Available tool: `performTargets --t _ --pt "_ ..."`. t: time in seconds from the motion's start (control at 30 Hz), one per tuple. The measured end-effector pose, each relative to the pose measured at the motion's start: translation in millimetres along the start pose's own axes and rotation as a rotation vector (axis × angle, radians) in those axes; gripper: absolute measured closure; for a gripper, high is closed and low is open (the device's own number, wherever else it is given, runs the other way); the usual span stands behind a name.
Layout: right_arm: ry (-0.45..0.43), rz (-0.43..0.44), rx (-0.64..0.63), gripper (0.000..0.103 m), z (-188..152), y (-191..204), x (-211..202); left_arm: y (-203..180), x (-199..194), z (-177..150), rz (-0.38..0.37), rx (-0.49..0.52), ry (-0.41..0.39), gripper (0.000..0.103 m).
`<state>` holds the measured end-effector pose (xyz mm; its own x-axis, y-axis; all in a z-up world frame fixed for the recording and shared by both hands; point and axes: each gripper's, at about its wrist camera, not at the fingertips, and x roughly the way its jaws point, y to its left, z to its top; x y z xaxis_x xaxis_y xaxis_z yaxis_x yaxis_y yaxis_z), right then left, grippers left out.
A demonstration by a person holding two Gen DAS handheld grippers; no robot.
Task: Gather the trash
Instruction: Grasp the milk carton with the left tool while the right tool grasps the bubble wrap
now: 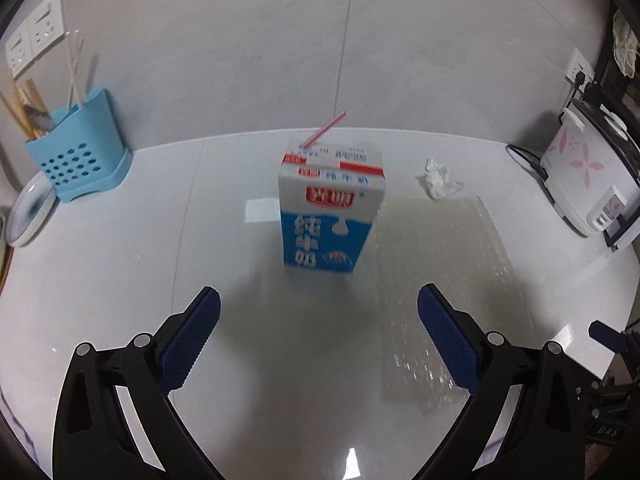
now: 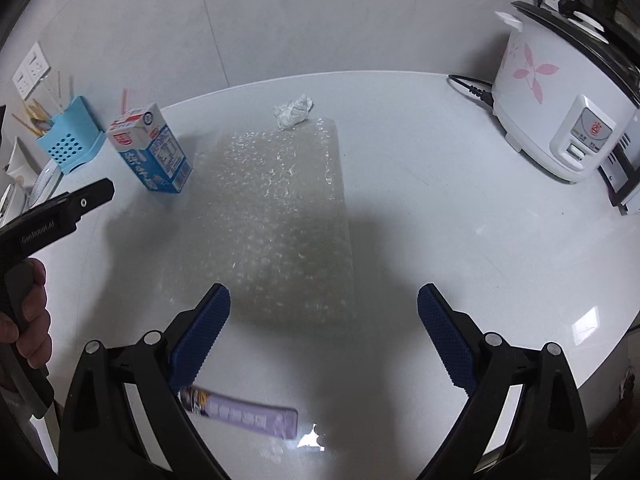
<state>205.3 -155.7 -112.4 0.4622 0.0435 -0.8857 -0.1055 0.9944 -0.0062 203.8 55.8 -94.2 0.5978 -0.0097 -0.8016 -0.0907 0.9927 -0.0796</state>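
A blue and white milk carton point(image 1: 330, 208) with a pink straw stands upright on the white counter, straight ahead of my open, empty left gripper point(image 1: 319, 300); it also shows in the right wrist view point(image 2: 150, 152). A crumpled white tissue point(image 1: 438, 179) point(image 2: 293, 110) lies behind a sheet of clear bubble wrap point(image 1: 436, 280) point(image 2: 276, 216). My right gripper point(image 2: 324, 300) is open and empty above the near end of the bubble wrap. A purple wrapper point(image 2: 244, 412) lies beneath it, near the counter's front.
A blue utensil holder point(image 1: 84, 152) point(image 2: 68, 144) with chopsticks and a white plate point(image 1: 30, 210) stand at the left. A white rice cooker point(image 1: 588, 172) point(image 2: 560, 116) with its cord is at the right. The left gripper's body point(image 2: 52, 220) and hand show at left.
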Motion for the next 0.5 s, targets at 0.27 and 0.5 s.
performTargets --t 0.27,0.5 --pt "0.063 -0.038 0.025 0.012 22.6 17.6 39.1 6.8 40.9 27.7 -0.009 0.008 0.004 0.006" --pt "0.135 -0.049 0.029 0.012 35.7 35.1 74.0 8.7 64.6 39.7 -0.02 0.015 0.017 0.007"
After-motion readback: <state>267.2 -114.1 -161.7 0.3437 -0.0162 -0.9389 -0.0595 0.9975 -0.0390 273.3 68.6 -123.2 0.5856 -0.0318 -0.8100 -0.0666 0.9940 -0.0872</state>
